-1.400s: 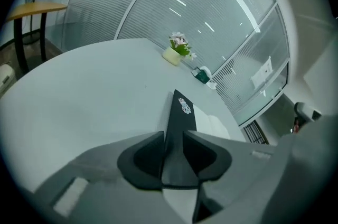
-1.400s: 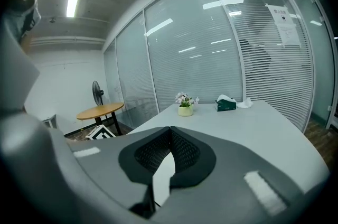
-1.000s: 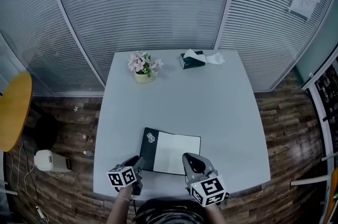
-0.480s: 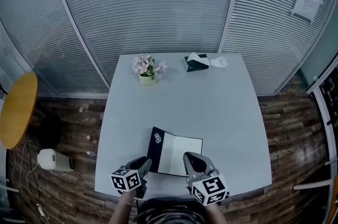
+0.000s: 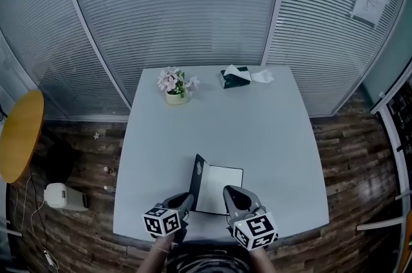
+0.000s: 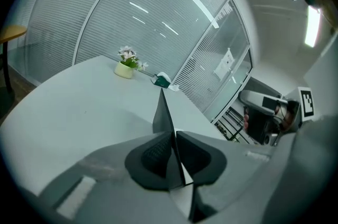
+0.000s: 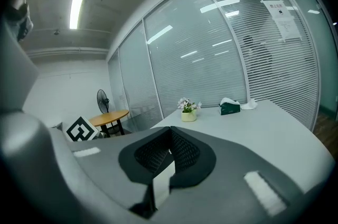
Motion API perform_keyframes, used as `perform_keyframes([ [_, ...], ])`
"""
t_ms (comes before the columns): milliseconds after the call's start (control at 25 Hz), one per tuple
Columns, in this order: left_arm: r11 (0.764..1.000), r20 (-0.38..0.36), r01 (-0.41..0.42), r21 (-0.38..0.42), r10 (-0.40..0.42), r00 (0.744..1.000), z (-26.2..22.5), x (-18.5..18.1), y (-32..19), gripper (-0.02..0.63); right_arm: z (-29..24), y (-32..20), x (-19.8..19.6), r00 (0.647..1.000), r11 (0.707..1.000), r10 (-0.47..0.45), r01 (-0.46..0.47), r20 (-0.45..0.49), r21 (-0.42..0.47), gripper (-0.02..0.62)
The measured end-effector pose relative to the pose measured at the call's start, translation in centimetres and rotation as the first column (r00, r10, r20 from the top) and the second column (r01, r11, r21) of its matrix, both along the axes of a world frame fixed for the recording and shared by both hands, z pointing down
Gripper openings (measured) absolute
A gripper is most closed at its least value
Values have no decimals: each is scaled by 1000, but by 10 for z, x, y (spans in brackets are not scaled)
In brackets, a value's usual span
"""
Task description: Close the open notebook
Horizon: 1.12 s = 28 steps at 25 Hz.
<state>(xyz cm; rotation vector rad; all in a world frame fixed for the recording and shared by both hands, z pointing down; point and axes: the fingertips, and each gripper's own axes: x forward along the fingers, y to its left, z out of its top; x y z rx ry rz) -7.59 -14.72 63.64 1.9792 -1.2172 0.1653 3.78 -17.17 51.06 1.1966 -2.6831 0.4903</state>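
Note:
The notebook lies open near the table's front edge, its white page flat. Its dark left cover stands almost upright. In the left gripper view the cover rises as a thin dark blade between the pads. My left gripper is at the cover's near bottom corner; its jaws are closing, and their pads press both sides of the cover. My right gripper rests over the notebook's near right part. Its jaws are shut with nothing between them.
The grey table carries a small pot of pink flowers and a dark tissue box at its far edge. Glass walls with blinds stand behind. A yellow round table and a white floor appliance are at the left.
The left cover went from lying flat to standing nearly upright. My left gripper moved right and up with it, its jaws closing on the cover. The right gripper stayed put.

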Motion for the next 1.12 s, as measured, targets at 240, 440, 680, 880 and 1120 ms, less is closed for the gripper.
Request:
perform_keyframes([
  [240, 999, -29, -46, 17, 46, 999, -6, 26, 2, 35, 1, 2, 14, 1000, 1000, 25, -25, -10, 1, 0],
  [440, 995, -21, -99, 26, 100, 995, -8, 51, 0, 39, 2, 5, 26, 999, 999, 42, -42, -15, 0, 0],
  [680, 988, 28, -152, 21, 152, 988, -4, 83, 1, 48, 3, 10, 44, 997, 997, 78, -78, -16, -1, 0],
  [880, 985, 77, -171, 7, 170, 982, 2, 103, 1, 51, 5, 14, 59, 994, 994, 111, -111, -21, -8, 0],
  [1120, 979, 83, -204, -27, 206, 975, 15, 127, 4, 61, 8, 21, 76, 989, 989, 147, -147, -23, -15, 0],
])
